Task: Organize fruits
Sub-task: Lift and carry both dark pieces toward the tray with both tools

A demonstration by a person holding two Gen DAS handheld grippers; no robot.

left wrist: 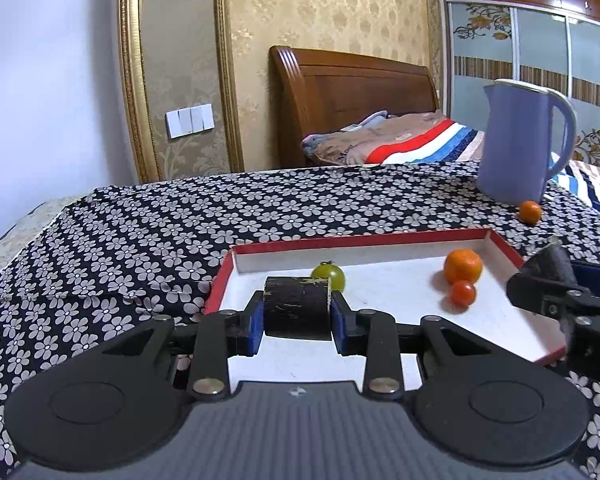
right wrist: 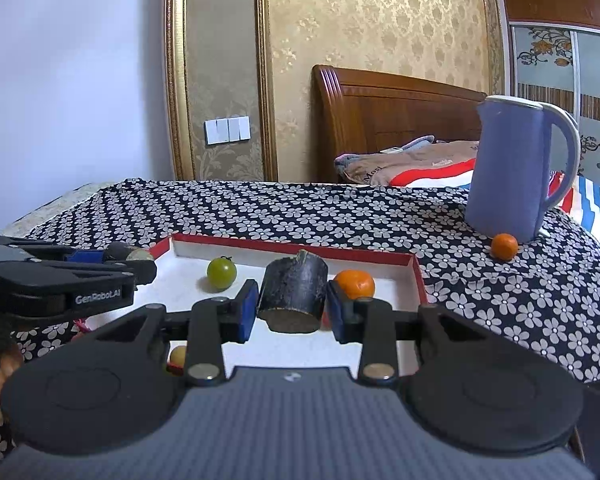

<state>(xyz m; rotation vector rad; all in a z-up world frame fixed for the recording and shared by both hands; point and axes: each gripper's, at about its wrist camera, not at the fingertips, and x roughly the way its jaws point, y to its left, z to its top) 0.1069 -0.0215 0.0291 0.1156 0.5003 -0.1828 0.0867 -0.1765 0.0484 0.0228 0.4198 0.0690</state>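
A red-rimmed white tray (left wrist: 364, 240) (right wrist: 296, 245) lies on the flowered cloth. In it are a green tomato (left wrist: 332, 275) (right wrist: 221, 273), an orange mandarin (left wrist: 463, 266) (right wrist: 355, 283) and a small red tomato (left wrist: 463, 293). My left gripper (left wrist: 297, 314) is shut on a dark sugarcane piece (left wrist: 296, 306) over the tray's near left. My right gripper (right wrist: 292, 309) is shut on another dark sugarcane piece (right wrist: 293, 294) above the tray's near edge. A second mandarin (left wrist: 530, 212) (right wrist: 504, 246) lies on the cloth beside the kettle.
A blue kettle (left wrist: 518, 140) (right wrist: 512, 168) stands at the back right of the table. A small yellowish fruit (right wrist: 177, 356) shows under the right gripper's left arm. A bed with a striped blanket (left wrist: 412, 140) lies behind the table.
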